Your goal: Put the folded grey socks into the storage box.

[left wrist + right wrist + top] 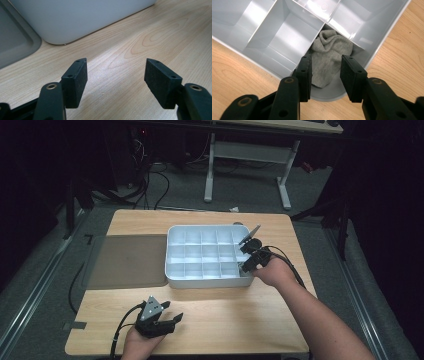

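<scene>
At six o'clock the left gripper point(170, 317) rests unclenched on the table point(215, 315), out of the way. At three o'clock the right gripper point(325, 75) hangs released above the grey sock point(329, 57), which lies in the organizer tray point(172, 265)'s near corner compartment.

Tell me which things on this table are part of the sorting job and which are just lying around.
In the job:
- grey sock, lying in a corner compartment
- white divided organizer box
- right tongs, open above the sock

Lying about:
- grey mat beside the box
- left tongs, open over bare wooden table
</scene>
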`<state>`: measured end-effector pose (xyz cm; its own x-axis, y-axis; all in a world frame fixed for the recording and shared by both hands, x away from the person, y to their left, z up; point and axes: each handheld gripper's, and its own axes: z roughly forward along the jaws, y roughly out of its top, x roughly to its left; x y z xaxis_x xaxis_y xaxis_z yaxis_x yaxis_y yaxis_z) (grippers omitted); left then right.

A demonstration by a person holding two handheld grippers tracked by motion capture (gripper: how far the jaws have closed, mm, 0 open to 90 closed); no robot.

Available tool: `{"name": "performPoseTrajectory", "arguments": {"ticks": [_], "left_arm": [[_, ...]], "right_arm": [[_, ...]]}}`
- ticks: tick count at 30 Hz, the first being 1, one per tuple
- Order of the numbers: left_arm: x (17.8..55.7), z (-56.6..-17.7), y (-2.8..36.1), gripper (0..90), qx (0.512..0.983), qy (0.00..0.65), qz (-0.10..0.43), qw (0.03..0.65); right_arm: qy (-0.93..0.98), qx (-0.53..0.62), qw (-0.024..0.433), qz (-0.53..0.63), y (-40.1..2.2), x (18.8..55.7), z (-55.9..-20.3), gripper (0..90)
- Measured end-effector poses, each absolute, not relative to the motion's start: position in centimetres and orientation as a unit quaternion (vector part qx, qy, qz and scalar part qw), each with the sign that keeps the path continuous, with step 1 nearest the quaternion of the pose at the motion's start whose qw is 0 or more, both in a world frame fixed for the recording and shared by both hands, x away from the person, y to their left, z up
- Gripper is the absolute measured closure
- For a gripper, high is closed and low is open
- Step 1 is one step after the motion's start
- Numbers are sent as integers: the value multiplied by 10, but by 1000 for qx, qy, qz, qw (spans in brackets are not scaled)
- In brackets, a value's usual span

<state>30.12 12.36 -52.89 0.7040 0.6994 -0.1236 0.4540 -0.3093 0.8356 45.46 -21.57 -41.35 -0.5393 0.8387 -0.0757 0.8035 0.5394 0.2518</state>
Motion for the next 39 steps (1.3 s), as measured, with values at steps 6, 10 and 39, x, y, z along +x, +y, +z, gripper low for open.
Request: {"name": "performPoseTrajectory", "arguments": {"ticks": [6,10,39], "left_arm": [[301,-529,124,369,798,361,131,464],[301,-529,124,369,798,361,130,464],[301,-529,125,371,798,363,126,463]], "right_arm": [[871,476,83,92,-224,454,-415,866],[874,474,72,76,-221,454,-429,900],[865,491,82,67,-216,482,-438,866]]}}
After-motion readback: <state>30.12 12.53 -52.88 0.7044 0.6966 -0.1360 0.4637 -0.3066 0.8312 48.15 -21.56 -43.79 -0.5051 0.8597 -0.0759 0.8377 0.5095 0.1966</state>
